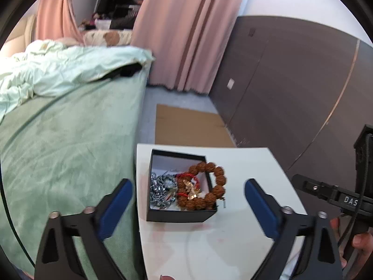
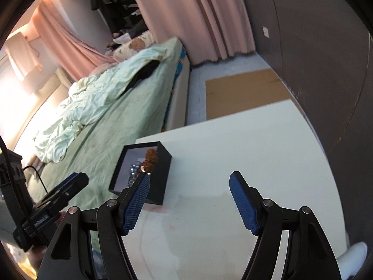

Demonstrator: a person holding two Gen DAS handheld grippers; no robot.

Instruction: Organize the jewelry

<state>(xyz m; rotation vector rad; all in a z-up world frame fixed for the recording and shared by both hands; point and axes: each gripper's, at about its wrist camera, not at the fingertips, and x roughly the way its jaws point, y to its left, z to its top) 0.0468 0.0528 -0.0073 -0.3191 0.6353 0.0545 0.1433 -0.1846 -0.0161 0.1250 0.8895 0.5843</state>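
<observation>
- The open square black cardboard box [image 1: 179, 214] stands on the white smooth-topped table [image 1: 244, 240], near the table's edge toward the bed; it is my landmark.
- Inside the box lie a heap of shiny silver metal chain [image 1: 160, 189] on the side nearer the bed, a thin red cord bracelet with a small gold charm [image 1: 190, 186] in the middle, and a chunky bracelet of knobbly brown seed beads [image 1: 209, 186]; the bead bracelet drapes over the box's wall on the side away from the bed, so it is only partly in.
- No loose jewelry shows on the table around the box; I judge the gathering nearly done, with the bead bracelet to tuck in and perhaps a lid, which I cannot see.
- The left gripper [image 1: 187, 206] hovers before the box, blue ribbed pads spread wide and empty.
- The right gripper [image 2: 190, 200] hangs beside the box, jaws apart, nothing between them.
</observation>
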